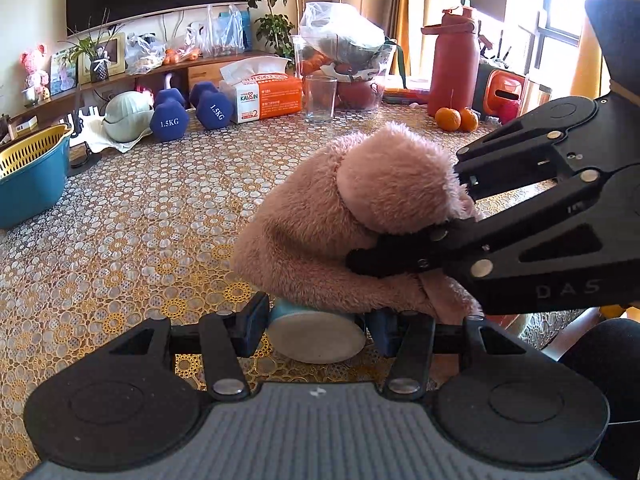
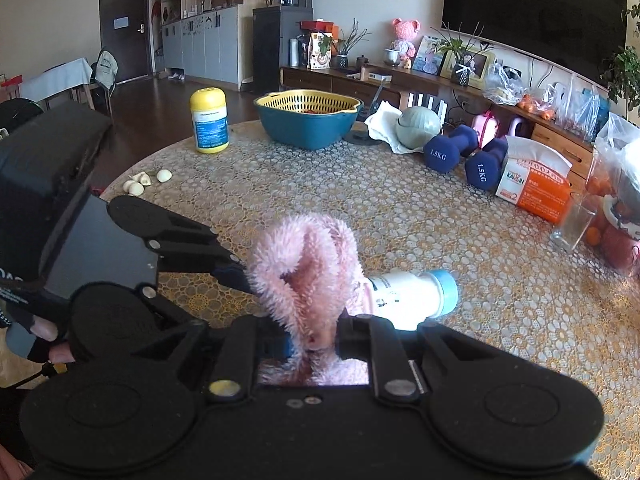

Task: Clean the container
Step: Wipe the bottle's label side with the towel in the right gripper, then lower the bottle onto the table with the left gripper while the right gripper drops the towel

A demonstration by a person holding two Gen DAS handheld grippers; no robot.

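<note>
A: What is hard to see here?

B: The bottle (image 2: 416,294), white with a blue cap, lies on its side on the table (image 1: 140,220), and a fluffy pink cloth (image 1: 352,216) drapes over most of it. From the left wrist view only its round base shows, under the cloth. From the right wrist view the base end is hidden and the cap end pokes out to the right.

A: And the claws?

B: The left gripper (image 1: 318,326) pinches the bottle at its base end, one finger on each side. The right gripper (image 2: 314,338) is pressed together on a fold of the cloth; the pile swallows its fingertips. Where cloth meets bottle cannot be made out.

A: What stands around?

B: Well apart, across the table: two blue dumbbells (image 1: 188,110), a tissue box (image 1: 266,96), an empty glass (image 1: 320,98), two oranges (image 1: 456,119), a red flask (image 1: 454,64), a teal basin with a yellow strainer (image 2: 308,118), a yellow-capped jar (image 2: 209,120) and garlic cloves (image 2: 144,182). The right gripper's black frame blocks the table's right side in the left view
</note>
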